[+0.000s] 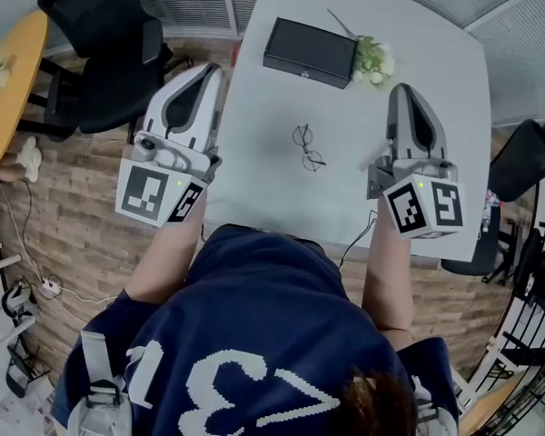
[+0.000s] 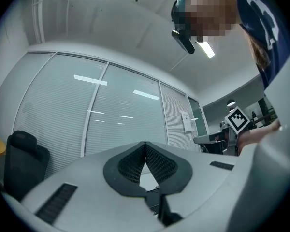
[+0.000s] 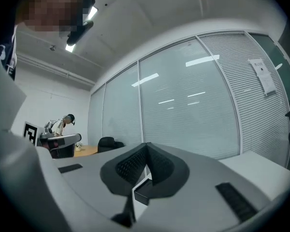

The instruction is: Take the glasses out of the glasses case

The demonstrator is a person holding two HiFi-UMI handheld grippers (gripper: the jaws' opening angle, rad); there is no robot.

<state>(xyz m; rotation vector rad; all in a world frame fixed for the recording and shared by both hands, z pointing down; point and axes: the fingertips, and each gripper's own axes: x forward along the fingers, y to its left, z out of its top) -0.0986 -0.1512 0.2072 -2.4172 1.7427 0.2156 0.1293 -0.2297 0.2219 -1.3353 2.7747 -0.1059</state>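
The black glasses case (image 1: 309,53) lies closed at the far side of the white table (image 1: 454,80). A pair of thin-rimmed glasses (image 1: 307,148) lies folded open on the tabletop in the middle, apart from the case. My left gripper (image 1: 211,69) is raised over the table's left edge, its pads (image 2: 157,163) meeting at the tips with nothing between them. My right gripper (image 1: 401,89) is held up to the right of the glasses, also shut and empty. In the right gripper view, the fingertips (image 3: 159,166) point level at glass walls.
A small bunch of flowers (image 1: 372,60) lies against the case's right end. A black office chair (image 1: 109,53) and a yellow round table (image 1: 9,80) stand left of the table; another chair (image 1: 527,157) stands at the right. A thin cable (image 1: 361,230) hangs over the near edge.
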